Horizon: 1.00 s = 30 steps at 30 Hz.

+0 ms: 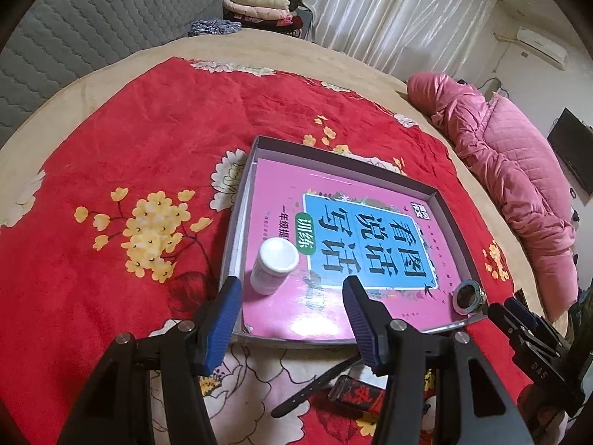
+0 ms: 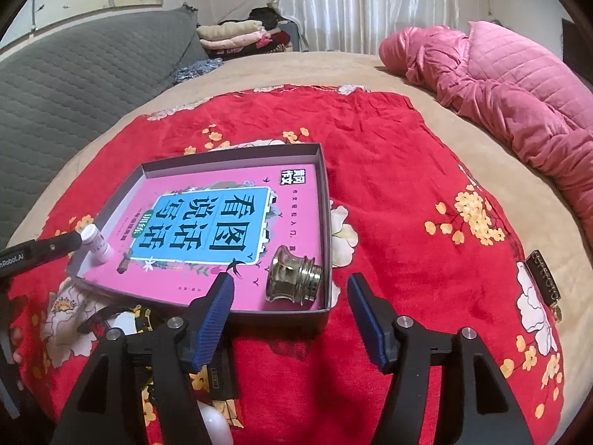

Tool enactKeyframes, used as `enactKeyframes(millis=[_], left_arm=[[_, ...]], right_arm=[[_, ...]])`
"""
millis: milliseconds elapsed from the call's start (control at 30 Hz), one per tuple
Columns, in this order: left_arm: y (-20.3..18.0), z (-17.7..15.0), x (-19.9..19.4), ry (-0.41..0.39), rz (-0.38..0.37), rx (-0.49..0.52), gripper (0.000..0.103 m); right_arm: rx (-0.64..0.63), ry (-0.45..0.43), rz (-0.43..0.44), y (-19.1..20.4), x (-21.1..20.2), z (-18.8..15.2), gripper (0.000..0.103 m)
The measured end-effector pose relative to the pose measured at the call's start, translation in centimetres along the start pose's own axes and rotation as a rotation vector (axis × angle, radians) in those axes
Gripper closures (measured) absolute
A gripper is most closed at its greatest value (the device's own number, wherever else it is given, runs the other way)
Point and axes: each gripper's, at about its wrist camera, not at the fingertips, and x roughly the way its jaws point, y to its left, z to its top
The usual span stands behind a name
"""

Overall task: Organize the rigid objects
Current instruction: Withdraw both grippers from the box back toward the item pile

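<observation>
A shallow grey tray lies on the red flowered blanket, with a pink book flat inside it. A white bottle stands upright on the book in one near corner. My left gripper is open, and the bottle's base sits just past its fingertips, nearer the left finger and untouched. A brass threaded fitting lies on its side in the other near corner. My right gripper is open around it, pads clear of it.
Near the tray's front edge lie a black strap and a red-and-black item. A small dark metal piece rests on the blanket to the right. A pink quilt is bunched at the far right, a grey padded headboard at the left.
</observation>
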Motion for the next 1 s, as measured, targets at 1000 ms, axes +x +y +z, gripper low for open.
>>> enactKeyframes(millis=[1000], left_arm=[[-1.3, -2.5, -3.3, -0.008, -0.022, 0.063, 0.046]], right_arm=[[-0.018, -0.107, 0.031, 0.4, -4.4, -2.1, 0.033]])
